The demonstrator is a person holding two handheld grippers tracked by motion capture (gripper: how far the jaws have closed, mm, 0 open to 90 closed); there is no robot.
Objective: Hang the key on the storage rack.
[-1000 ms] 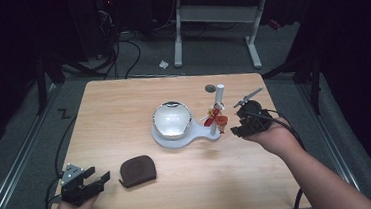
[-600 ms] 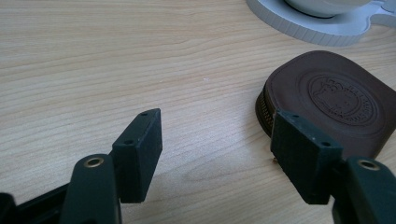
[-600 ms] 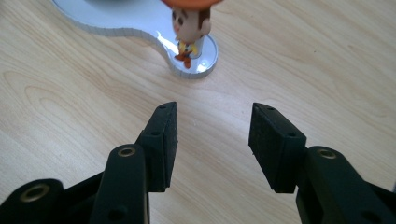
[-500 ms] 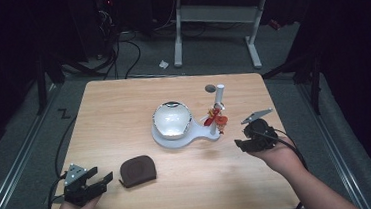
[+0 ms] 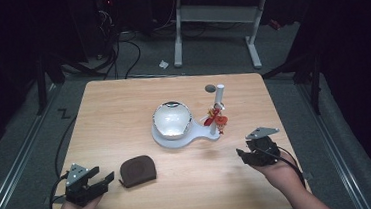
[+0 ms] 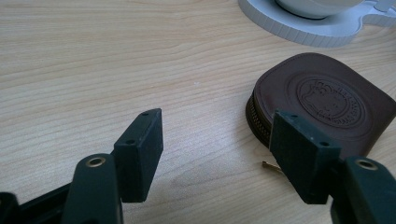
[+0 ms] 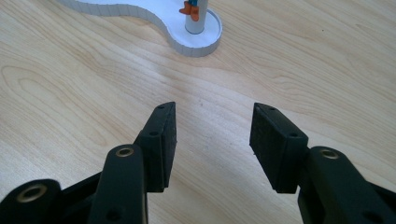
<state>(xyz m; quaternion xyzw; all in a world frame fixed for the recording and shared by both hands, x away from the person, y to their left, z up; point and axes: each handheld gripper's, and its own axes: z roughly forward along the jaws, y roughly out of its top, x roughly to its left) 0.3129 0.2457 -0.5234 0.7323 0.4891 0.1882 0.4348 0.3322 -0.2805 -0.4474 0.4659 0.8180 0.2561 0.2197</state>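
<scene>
Right tool lower, post upright

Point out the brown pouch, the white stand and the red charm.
brown pouch (image 5: pixel 138 170), high view, middle of its top face.
white stand (image 5: pixel 162 136), high view, bare rim of its base.
red charm (image 5: pixel 216 118), high view, its middle.

left gripper jaws apart, right gripper jaws parted

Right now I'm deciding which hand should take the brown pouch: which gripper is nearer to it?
Left. The left gripper sits just beside the pouch, jaws open toward it; the right gripper is across the table, empty.
</scene>
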